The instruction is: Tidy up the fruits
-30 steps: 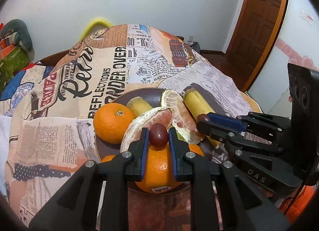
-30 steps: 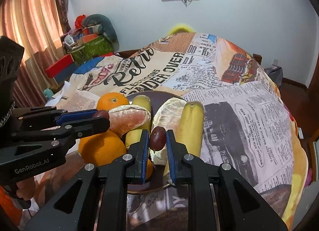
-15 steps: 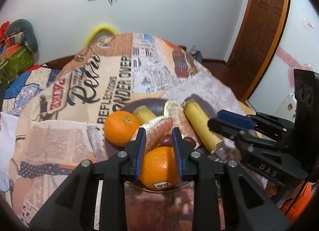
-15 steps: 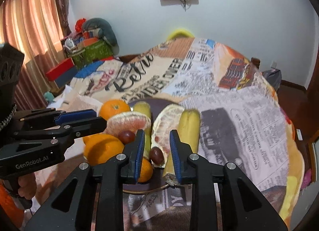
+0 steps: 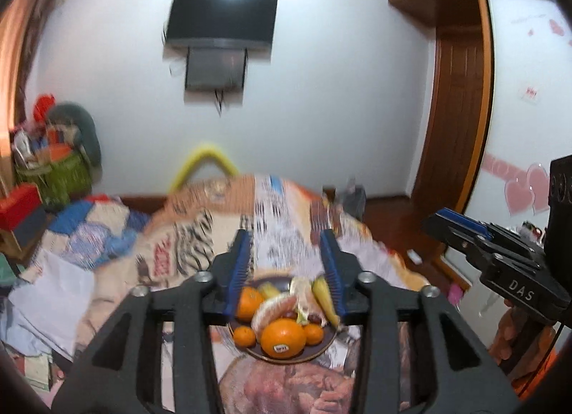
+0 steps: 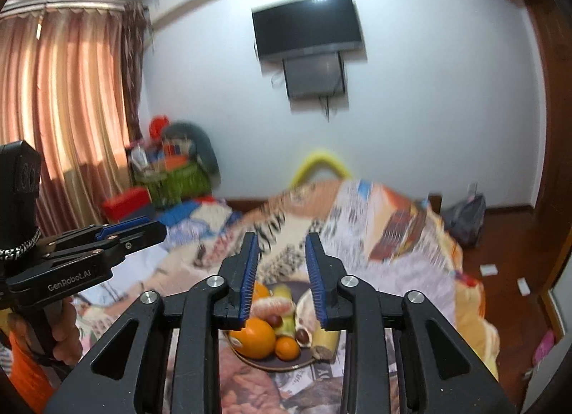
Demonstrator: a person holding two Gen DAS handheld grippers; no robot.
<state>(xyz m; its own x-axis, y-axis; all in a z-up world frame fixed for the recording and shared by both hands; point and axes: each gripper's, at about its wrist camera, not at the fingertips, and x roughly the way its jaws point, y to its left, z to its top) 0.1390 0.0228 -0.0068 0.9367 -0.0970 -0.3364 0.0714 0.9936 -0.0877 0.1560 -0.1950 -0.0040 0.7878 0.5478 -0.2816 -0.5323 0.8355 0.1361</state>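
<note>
A pale-walled bedroom holds a wall-mounted black television point(image 6: 307, 33), striped orange curtains point(image 6: 64, 99) at one side and a brown wooden door point(image 5: 461, 117) at the other. Low in both views stands a table draped in a newspaper-print cloth point(image 6: 389, 235), and on it sits the dark round plate point(image 5: 318, 349) carrying the fruit.

The fruit is gathered in one heap, which suits the tidying job: a large orange with a sticker point(image 5: 283, 338) at the front, small oranges point(image 5: 244, 336) beside it, peeled pink pomelo segments point(image 5: 273, 308) across the middle, yellow bananas point(image 5: 325, 296) along one side, and two dark red grapes point(image 6: 303, 335) lying loose on top.

The left gripper point(image 5: 287, 271) and right gripper point(image 6: 280, 276) both hang above and apart from the plate. Each pair of blue-padded fingers has just been opening and now stands partly apart with nothing between the pads; the fruit merely shows through the gaps. That reads as hands pulled clear after a drop-off.

Motion blur smears the cloth's lettering. The plate's far rim hides behind fruit, and the black frames cut off the near table edge.
</note>
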